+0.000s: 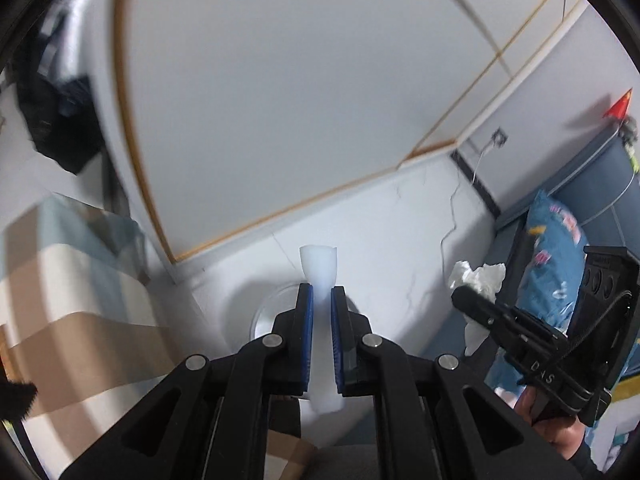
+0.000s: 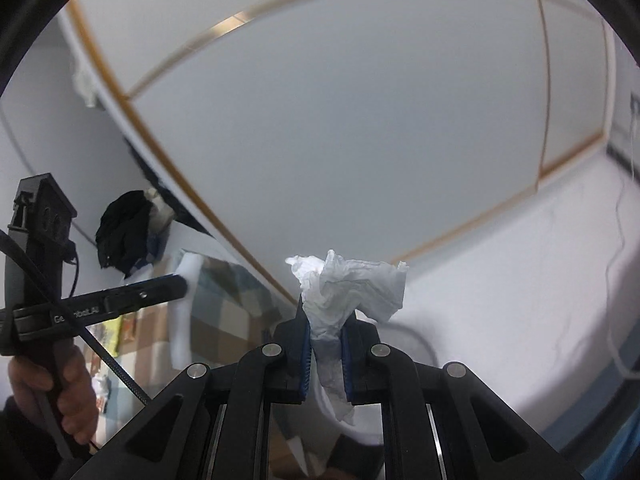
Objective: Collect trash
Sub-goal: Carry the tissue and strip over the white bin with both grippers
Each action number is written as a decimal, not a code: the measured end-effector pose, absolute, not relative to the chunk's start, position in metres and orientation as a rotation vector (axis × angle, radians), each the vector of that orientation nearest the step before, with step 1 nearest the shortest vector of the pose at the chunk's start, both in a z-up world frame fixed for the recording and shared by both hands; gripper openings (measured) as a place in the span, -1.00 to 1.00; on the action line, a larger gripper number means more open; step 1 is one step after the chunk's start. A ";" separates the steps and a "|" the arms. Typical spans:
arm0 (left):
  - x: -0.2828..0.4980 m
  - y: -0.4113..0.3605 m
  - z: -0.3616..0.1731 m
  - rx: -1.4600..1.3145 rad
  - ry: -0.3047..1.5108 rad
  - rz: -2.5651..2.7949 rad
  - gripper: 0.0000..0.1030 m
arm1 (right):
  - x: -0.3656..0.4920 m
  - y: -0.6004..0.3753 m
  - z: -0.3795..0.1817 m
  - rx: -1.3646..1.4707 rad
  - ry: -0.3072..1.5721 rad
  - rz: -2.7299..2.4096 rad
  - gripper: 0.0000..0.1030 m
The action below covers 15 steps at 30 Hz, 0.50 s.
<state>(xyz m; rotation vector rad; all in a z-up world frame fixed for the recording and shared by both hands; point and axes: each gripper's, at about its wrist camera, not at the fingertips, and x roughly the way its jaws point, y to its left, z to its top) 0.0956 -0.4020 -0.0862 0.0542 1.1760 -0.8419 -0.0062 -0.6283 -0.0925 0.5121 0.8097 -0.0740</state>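
Observation:
My left gripper is shut on a small white plastic cup, squeezed flat between the blue pads, its rim sticking out past the fingertips. My right gripper is shut on a crumpled white tissue that bunches out above the fingertips. The right gripper also shows in the left wrist view at the right, with the tissue at its tip. The left gripper shows in the right wrist view at the left, held by a hand. Both grippers are raised and point upward at a wall and ceiling.
White wall panels with gold trim fill both views. A round white bin or lid lies below the left fingers. A checked bedcover is at the left, a blue patterned pillow at the right, dark clothes hang at left.

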 end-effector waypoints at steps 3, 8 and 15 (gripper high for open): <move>0.096 -0.419 -0.115 0.088 1.246 -0.842 -0.91 | -0.004 -0.641 -0.130 0.584 0.863 -0.071 -0.78; 0.098 -0.446 -0.164 0.177 1.364 -0.782 -0.91 | -0.004 -0.654 -0.194 0.704 0.960 -0.073 -0.78; 0.102 -0.465 -0.215 0.194 1.510 -0.753 -0.91 | 0.009 -0.658 -0.261 0.812 1.070 -0.075 -0.72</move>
